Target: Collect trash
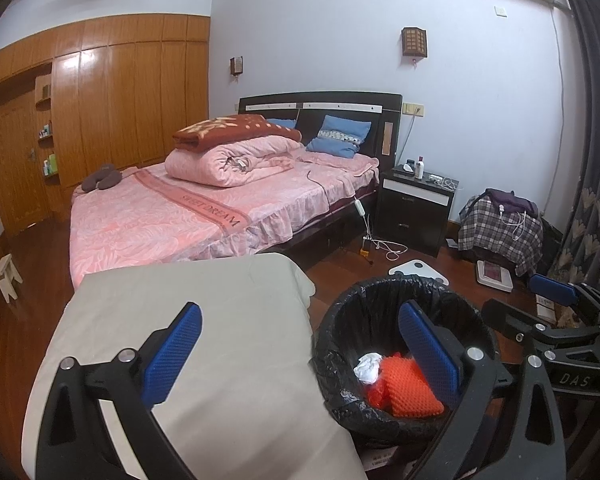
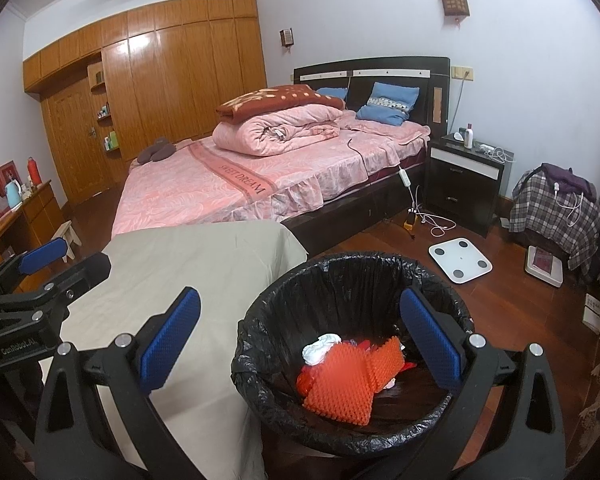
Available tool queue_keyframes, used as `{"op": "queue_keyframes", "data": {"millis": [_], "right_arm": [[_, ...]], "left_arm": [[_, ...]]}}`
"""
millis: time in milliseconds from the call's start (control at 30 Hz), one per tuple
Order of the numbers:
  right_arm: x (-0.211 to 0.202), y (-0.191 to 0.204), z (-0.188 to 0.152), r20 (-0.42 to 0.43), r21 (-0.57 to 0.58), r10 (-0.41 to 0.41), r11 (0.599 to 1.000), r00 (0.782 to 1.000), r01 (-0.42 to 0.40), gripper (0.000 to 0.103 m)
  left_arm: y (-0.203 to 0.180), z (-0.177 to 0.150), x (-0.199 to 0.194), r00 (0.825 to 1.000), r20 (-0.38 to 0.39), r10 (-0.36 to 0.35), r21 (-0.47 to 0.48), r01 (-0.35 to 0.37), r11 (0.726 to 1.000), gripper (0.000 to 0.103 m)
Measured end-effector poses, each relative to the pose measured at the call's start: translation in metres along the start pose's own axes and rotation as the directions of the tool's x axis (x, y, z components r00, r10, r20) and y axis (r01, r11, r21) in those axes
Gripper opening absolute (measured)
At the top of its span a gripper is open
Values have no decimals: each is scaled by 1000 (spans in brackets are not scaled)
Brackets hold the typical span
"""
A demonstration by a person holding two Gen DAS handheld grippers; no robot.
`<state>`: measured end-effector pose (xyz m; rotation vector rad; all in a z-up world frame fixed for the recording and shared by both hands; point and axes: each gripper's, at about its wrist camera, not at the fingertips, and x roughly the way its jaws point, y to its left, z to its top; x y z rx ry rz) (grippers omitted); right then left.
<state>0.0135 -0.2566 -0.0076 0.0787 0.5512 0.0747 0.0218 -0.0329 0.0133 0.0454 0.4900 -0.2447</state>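
A round bin lined with a black bag (image 1: 340, 320) (image 2: 260, 320) stands on the wooden floor beside a table covered in beige cloth (image 1: 204, 320) (image 2: 204, 264). Inside lie orange bumpy foam pieces (image 1: 410, 390) (image 2: 340, 388), a white crumpled tissue (image 1: 367, 366) (image 2: 318, 348) and red scraps. My left gripper (image 1: 300, 354) is open and empty, spanning the table's edge and the bin. My right gripper (image 2: 300, 346) is open and empty, above the bin's near rim. Each gripper shows in the other's view: the right (image 1: 556, 300), the left (image 2: 40, 264).
A bed with pink bedding (image 1: 188, 208) (image 2: 240, 184) stands behind the table. A black nightstand (image 1: 414, 208) (image 2: 460, 184), cables, a white scale (image 2: 460, 260), a plaid-covered chair (image 1: 500, 232) (image 2: 556, 208), a wooden wardrobe (image 1: 100, 100) and a desk (image 2: 16, 220) surround the floor.
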Motion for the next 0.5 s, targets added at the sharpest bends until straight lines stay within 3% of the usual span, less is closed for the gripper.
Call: {"op": "queue_keyframes", "data": {"millis": [500], "right_arm": [[-2, 3, -1, -3, 0, 0, 1000, 1000, 0, 97]], "left_arm": [[1, -5, 2, 1000, -4, 2, -5, -3, 1000, 97]]}}
